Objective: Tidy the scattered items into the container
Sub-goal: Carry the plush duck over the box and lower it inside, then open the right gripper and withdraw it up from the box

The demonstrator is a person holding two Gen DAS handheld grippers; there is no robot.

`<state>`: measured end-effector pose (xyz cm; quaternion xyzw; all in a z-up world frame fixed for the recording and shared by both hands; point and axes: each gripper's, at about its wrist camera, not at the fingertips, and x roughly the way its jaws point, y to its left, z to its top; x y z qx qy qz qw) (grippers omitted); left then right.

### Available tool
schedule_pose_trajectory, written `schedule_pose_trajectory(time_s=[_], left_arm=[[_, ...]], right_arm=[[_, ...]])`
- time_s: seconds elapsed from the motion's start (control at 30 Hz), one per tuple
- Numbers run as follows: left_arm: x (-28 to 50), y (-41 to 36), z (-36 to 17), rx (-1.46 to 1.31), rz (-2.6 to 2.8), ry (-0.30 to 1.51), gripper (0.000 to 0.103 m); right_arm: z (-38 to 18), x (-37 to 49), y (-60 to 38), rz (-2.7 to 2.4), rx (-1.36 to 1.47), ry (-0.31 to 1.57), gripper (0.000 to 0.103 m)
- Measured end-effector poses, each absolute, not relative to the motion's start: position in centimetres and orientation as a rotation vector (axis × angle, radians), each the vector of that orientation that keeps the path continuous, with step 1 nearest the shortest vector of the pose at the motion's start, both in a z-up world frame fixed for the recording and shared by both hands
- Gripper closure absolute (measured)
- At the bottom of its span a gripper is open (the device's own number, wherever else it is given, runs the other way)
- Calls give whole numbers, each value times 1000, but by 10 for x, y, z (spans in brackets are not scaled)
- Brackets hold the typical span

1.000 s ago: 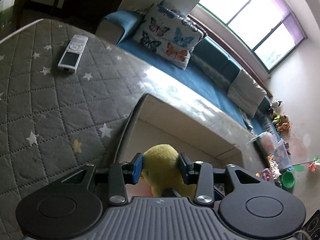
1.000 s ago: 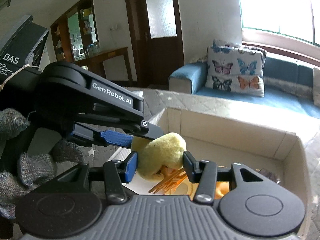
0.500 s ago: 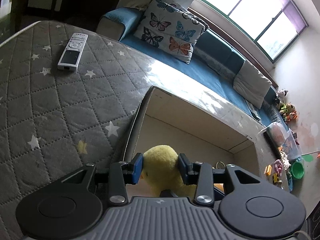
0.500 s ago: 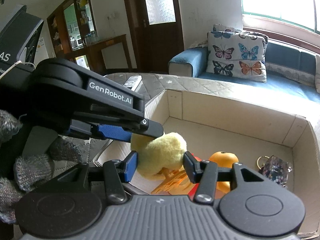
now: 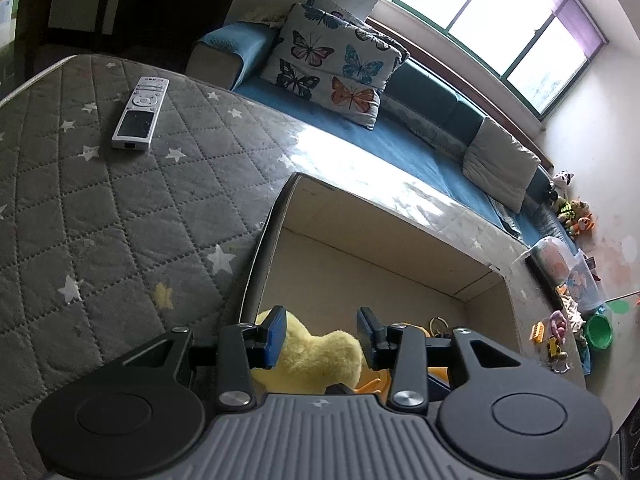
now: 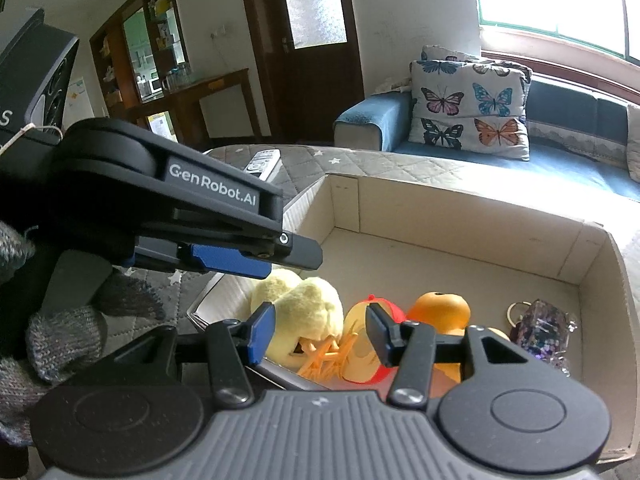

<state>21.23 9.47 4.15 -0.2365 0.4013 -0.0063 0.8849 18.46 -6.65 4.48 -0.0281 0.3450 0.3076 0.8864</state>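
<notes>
1. Left gripper (image 5: 322,336): jaws spread, poised just above the yellow plush toy (image 5: 316,354), with neither pad clearly pressing it. Plush lying inside the cardboard box (image 5: 272,240), at the near-left corner against the wall.
2. Right gripper (image 6: 320,332): jaws spread and empty, hovering over the near rim of the box, just beside the left gripper.
3. Hazard 1: fuzzy pile catching on a blue pad during withdrawal, probably lifting the plush back over the low wall.
4. Hazard 2: contact between the 2 grippers, given their closeness above 1 corner; likely cause, both pulling back at once.
5. Hazard 3: box contents disturbed, namely the orange (image 6: 440,308), the red-and-yellow toy (image 6: 372,320) and the keyring (image 6: 540,328), by a low sweep across the interior.
6. Hazard 4: remote control (image 5: 140,114), flat on the quilted mat (image 5: 80,220) and well apart from the box, judged the 1 item outstanding. Thin, smooth body likely to slide or tip from a shallow pinch.
</notes>
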Motion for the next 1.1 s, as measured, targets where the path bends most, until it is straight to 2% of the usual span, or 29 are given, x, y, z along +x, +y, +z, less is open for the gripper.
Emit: schedule_pose_trajectory(time_s=[0.1, 0.3, 0.4, 0.63, 1.1], left_arm=[[207, 91, 45, -464, -18, 815, 61], [190, 82, 56, -421, -34, 767, 61], [179, 76, 62, -384, -32, 738, 61], [153, 63, 72, -317, -30, 692, 61], [112, 46, 63, -308, -69, 704, 62]], right_arm=[[47, 180, -70, 636, -54, 707, 47], [58, 165, -79, 623, -65, 667, 45], [63, 155, -85, 614, -74, 642, 34], [70, 124, -96, 587, -95, 593, 32], [70, 86, -120, 532, -65, 561, 3]])
